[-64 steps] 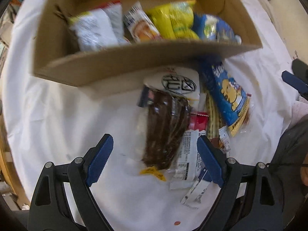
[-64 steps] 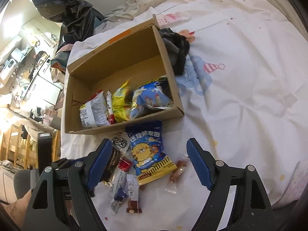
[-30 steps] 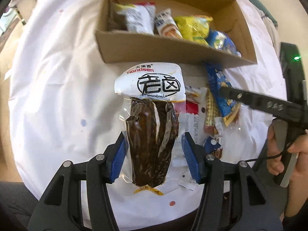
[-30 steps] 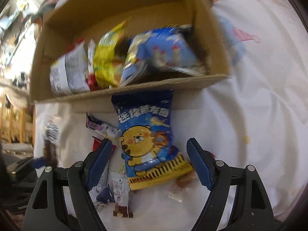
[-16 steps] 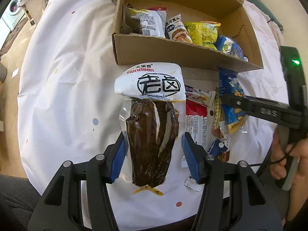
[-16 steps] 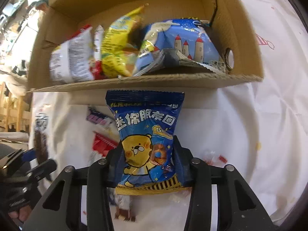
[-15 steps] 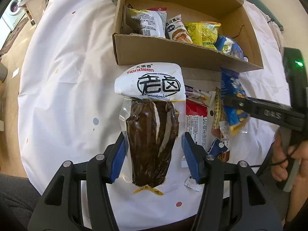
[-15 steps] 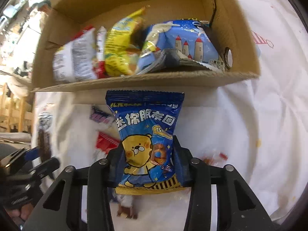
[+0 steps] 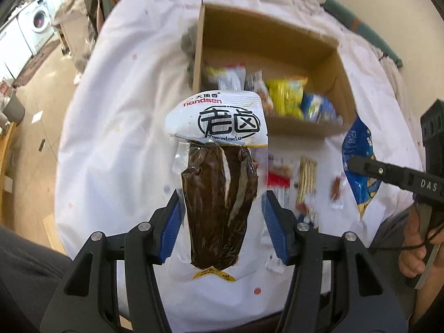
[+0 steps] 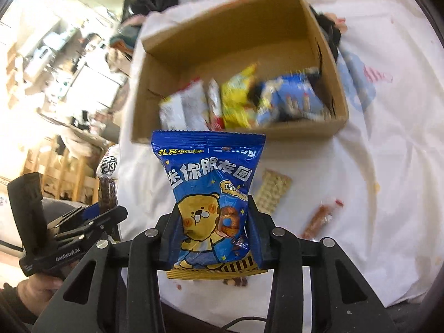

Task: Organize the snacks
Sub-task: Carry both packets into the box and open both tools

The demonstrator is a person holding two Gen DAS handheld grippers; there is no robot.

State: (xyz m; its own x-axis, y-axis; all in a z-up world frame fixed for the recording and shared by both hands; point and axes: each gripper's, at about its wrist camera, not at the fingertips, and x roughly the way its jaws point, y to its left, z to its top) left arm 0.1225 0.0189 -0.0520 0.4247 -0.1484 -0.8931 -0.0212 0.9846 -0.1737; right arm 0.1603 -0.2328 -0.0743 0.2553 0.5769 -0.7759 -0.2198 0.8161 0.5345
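A white sheet (image 9: 116, 105) with small coloured dots and faint cartoon prints covers the bed, filling the middle of both views. Wooden flooring (image 9: 30, 127) runs down the left edge of the left wrist view, with a white washing machine (image 9: 36, 25) in the upper left corner. In the right wrist view the upper left is a bright, blurred clutter of furniture that cannot be made out.

An open cardboard box (image 9: 266, 41) sits on the sheet in the upper centre of both views, holding blurred packets along its near wall, among them a yellow packet (image 10: 236, 102) and a blue packet (image 10: 291, 100).

The left gripper (image 9: 222, 219) has its jaws clamped on a clear pouch of dark meat (image 9: 219, 188), held up in the centre of the frame in front of the box. Its white header reads "Tiandsen" in red above large black Chinese characters in a ring.

The right gripper (image 10: 215, 227) has its jaws clamped on a blue bear bag (image 10: 211, 188), lifted in the lower centre of its view below the box. It shows a yellow cartoon bear, a chocolate ring and white Chinese lettering.

Loose on the sheet lie a cracker pack (image 10: 273, 191) and a small red-ended wrapper (image 10: 319, 217). "GenRobot.AI" is printed on the left gripper's body at the lower left of the right wrist view.
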